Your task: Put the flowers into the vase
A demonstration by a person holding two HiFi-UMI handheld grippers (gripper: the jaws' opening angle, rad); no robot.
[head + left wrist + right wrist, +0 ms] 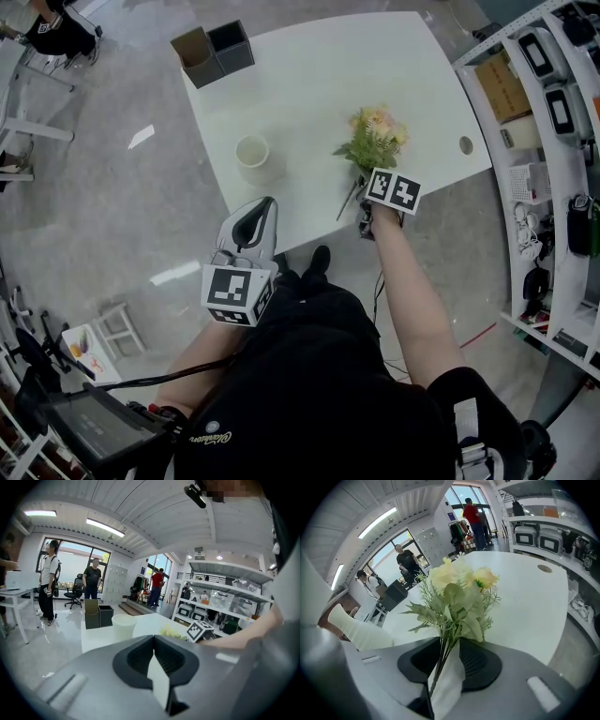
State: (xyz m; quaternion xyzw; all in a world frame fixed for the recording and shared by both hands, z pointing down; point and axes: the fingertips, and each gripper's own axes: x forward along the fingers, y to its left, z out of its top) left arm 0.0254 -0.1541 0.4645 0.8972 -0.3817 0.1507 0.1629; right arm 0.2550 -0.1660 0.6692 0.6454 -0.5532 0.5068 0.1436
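None in yet | flowers (377, 139) lie on the desk (309, 66), well apart from the empty white vase (253, 153) | right tool (445, 663) clamped on the flowers' stems, bouquet not lifted | left tool (155, 660) closed, holding nothing, off the desk's near edge | remaining: lift, carry, set stems into the vase

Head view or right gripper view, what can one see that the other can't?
Only the head view shows the left gripper and the person's arm. Only the right gripper view shows ceiling lights, windows, and the stems between the jaws of the right gripper. Both show the flowers, the white table and the shelves.
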